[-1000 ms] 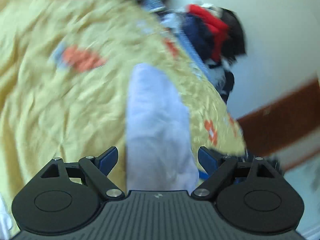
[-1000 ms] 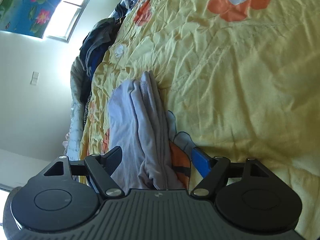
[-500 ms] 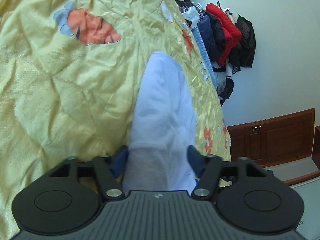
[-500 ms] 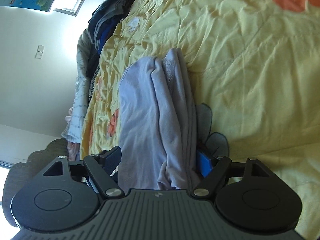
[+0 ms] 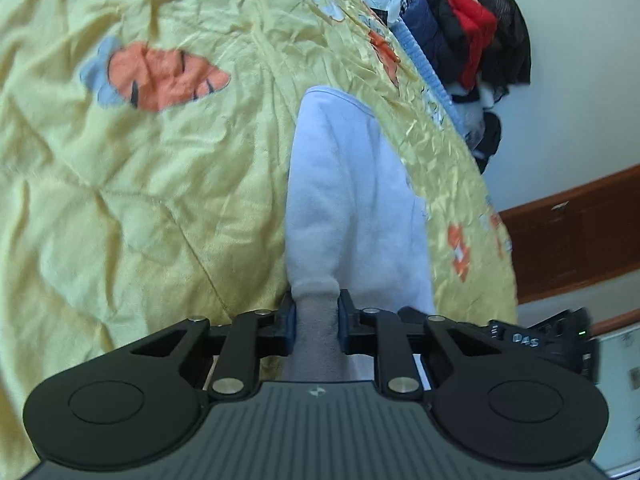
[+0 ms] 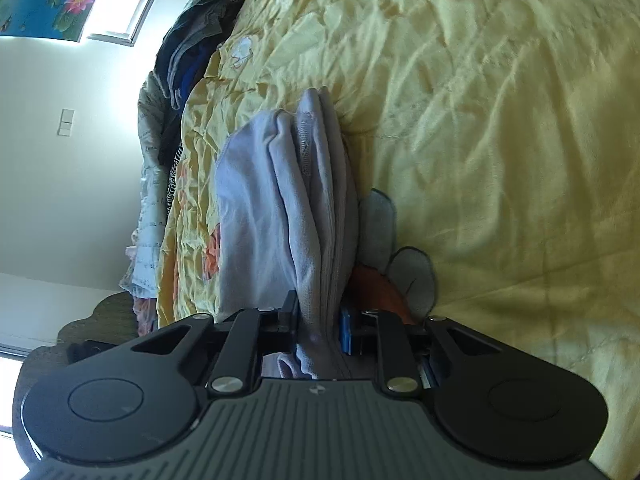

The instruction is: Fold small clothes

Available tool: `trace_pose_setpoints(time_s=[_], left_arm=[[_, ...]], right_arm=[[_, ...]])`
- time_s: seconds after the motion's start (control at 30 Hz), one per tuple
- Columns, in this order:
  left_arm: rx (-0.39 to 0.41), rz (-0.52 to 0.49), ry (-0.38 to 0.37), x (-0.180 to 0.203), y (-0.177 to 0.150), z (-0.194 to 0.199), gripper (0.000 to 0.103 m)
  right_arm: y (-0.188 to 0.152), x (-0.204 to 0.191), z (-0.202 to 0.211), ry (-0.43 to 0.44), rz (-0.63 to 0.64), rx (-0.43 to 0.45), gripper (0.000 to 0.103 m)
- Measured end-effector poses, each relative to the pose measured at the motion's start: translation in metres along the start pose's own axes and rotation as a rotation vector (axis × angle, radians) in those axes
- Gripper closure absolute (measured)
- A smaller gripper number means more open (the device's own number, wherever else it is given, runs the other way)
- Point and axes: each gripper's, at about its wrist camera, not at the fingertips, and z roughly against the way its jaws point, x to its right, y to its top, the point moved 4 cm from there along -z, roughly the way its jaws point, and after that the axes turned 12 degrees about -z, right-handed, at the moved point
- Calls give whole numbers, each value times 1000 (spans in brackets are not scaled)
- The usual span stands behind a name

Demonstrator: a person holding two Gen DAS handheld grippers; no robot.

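Note:
A pale lilac garment (image 5: 348,200) lies folded in layers on the yellow bedspread (image 5: 140,184). In the left wrist view my left gripper (image 5: 317,316) has its jaws closing, and the pads pinch the garment's near edge into a narrow bunch. In the right wrist view the same lilac garment (image 6: 280,208) shows several stacked folds with a seam. My right gripper (image 6: 320,320) is likewise closing, its pads pressed on the layered edge. The cloth hides both sets of fingertips in part.
The yellow bedspread (image 6: 480,120) carries orange flower and carrot patches (image 5: 160,76). A heap of red, navy and black clothes (image 5: 460,32) lies at the bed's far end by a wall. Dark clothes (image 6: 192,48) pile at the bed's edge under a window.
Both grippers went from wide open around the lilac garment to pinched on its near edge. Both moved slightly forward along the cloth, and the left view steadied after blur.

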Motion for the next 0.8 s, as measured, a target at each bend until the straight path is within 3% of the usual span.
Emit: trace_pose_setpoints(time_s=[0.2,0.37,0.47,0.5,0.57,0.67,0.73,0.8], left_arm=[[-13,-62,31,-4,-13,39,85],[0,-50,37,-23,-36,38,81],[37,-45,14,-27,-39,40,79],[50,-54,40,-26,-42,46,78],[100,-157,139,-10,-48,64,78],[171,-395,310,23,-71,94,78],[188,-491,344,37,-94,100,78],[157,-532,373,43,-113,94,78]], right_arm=[[-37,-22,8,69,40,-46,80],[-58,6,-4,42,-6,-49,80],[-61,17,-5,73,-68,-7,71],[-63,18,-3,79,-81,6,68],[-71,15,10,65,-65,58,61],[-103,-2,42,-7,93,177,61],[-132,-9,58,-56,210,221,61],[-155,-14,62,-87,288,249,61]])
